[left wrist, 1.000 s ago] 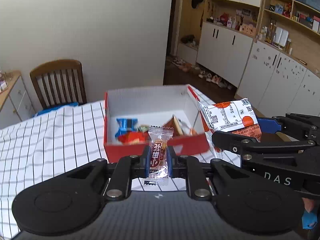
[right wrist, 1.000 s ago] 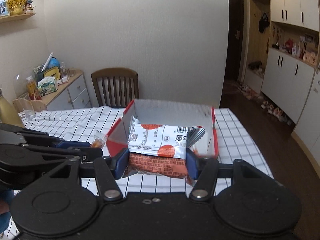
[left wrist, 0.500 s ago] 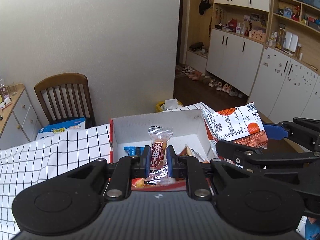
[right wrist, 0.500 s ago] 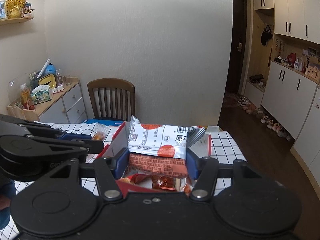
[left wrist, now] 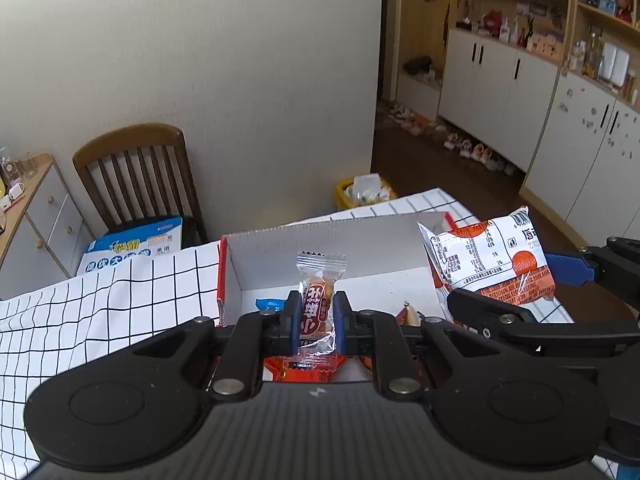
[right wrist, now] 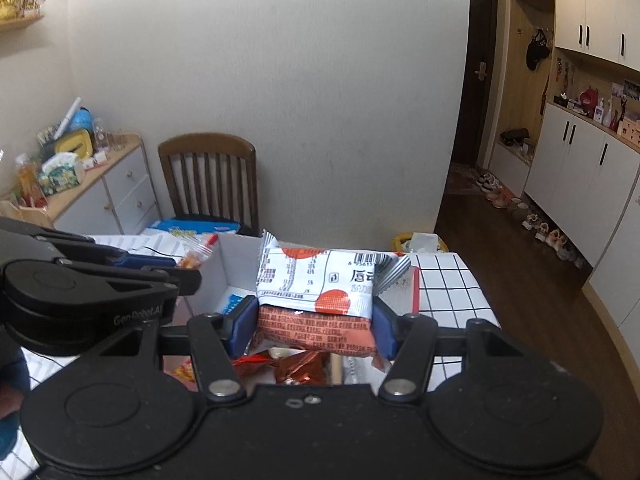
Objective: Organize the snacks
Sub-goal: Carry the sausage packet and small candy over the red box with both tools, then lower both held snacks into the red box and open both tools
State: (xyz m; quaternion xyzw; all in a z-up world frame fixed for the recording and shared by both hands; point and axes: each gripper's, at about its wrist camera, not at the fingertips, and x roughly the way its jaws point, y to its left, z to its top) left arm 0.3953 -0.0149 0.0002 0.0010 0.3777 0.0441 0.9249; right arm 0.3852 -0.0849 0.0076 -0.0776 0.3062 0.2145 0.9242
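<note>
2 snacks were held at this moment, 1 in each tool. the left gripper [left wrist: 316, 322] had its jaws narrow, pressed on a small clear candy packet [left wrist: 318, 312], which stood upright between the blue pads. the right gripper [right wrist: 314, 322] stood about half wide, closed on a larger orange and white snack bag [right wrist: 320, 300], gripped by its 2 short sides so that the bag lay across the jaws. i think the grips suited the packets: the thin one needed a tight pinch, the soft wide one a broad hold so it did not fold.

both packets hung above the red cardboard box [left wrist: 332, 248] with white inside walls, which sat on the checked tablecloth [left wrist: 100, 300]. this looked like the step just before release into the box.

inside the box lay other snacks [right wrist: 296, 368], red and orange wrappers and a blue one, but the tool bodies covered most of them, so their number could not be told. the near wall of the box was also hidden. farther, a blue and white carton [left wrist: 132, 248] lay by the wooden chair [left wrist: 140, 176], partly cut by the cloth. the yellow bin [left wrist: 364, 192] on the floor was too small to read.
</note>
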